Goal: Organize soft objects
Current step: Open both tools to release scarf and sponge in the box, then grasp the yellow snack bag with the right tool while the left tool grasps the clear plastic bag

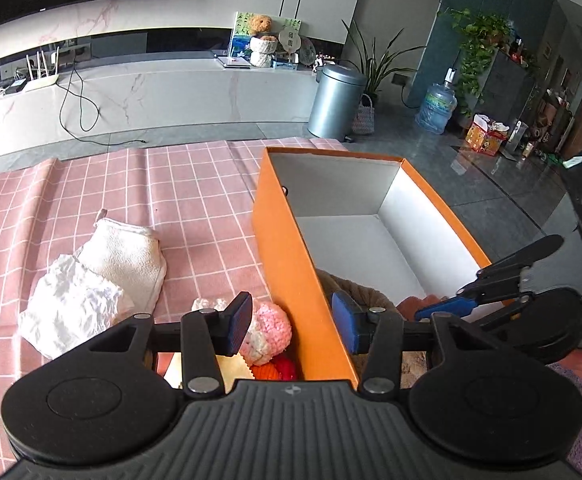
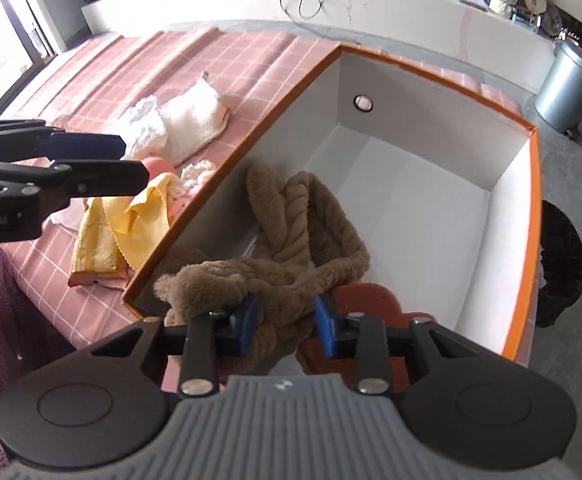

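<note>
Progress: early, brown plush rope (image 2: 291,240) and a reddish piece (image 2: 371,300) in orange box (image 2: 535,240).
Right claw (image 2: 287,324) part-closed around the rope, grip unclear; left claw (image 1: 291,324) half open, empty, straddling the box wall; white towels (image 1: 123,256), pink knit (image 1: 269,332), yellow cloth (image 2: 131,216) wait on bench at 9 o'clock.

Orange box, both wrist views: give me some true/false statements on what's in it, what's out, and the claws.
1. The orange cardboard box holds the brown fuzzy twisted rope. True.
2. The folded white towel lies inside the box. False: it lies outside, on the pink checked cloth.
3. The box's far half is packed with soft things. False: only bare white floor shows there.
4. The left claw grips a cloth. False: it is open and empty, with one pad on each side of the box's wall.
5. Part of the brown rope sits between the right claw's pads. True.
</note>
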Demonstrator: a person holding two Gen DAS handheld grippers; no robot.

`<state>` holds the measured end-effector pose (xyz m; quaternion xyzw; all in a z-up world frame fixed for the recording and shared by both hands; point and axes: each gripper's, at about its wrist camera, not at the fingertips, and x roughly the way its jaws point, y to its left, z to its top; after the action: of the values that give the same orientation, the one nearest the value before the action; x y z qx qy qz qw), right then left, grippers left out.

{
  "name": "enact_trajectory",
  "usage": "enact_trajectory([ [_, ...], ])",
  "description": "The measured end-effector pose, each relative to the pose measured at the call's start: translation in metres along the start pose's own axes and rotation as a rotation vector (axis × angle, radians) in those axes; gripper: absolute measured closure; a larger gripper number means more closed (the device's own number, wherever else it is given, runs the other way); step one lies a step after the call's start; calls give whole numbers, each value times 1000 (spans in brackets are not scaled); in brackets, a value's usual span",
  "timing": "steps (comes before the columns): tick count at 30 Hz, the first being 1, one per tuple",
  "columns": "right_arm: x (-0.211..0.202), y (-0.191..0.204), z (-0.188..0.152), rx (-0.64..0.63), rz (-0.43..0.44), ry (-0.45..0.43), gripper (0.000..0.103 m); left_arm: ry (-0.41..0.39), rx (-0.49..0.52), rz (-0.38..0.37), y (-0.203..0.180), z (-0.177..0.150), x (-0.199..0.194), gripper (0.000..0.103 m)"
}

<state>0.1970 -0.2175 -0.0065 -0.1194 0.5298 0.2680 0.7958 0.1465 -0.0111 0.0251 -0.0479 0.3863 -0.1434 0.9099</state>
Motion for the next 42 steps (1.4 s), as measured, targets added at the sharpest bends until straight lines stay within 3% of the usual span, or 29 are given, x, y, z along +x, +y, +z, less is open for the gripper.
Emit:
enact_trajectory([
  [6,43,-3,7,1,6,130,70,1,-11,21,11,-6,1,49],
  [12,34,-7,9,30,9,131,70,11,-29,30,29,-12,-3,49],
  [15,8,-11,6,54,0,76,68,-3,-53,25,43,-13,-14,50],
  [18,-24,-9,2,73,-26,-38,64,-30,-73,39,57,-12,-29,50],
  [21,-52,-1,-1,89,25,-160,64,-51,-98,59,72,-14,-45,50],
  [27,-63,56,6,35,62,-334,57,-79,-174,115,102,-25,-70,50],
  [31,-42,96,7,11,90,-372,43,-71,-221,134,119,-42,-73,50],
  [36,-2,133,7,13,96,-339,43,-28,-231,170,133,-64,-64,49],
  [40,26,155,2,14,96,-318,44,14,-241,272,145,-83,-58,43],
  [42,35,163,0,18,113,-305,50,33,-247,250,148,-93,-55,43],
])
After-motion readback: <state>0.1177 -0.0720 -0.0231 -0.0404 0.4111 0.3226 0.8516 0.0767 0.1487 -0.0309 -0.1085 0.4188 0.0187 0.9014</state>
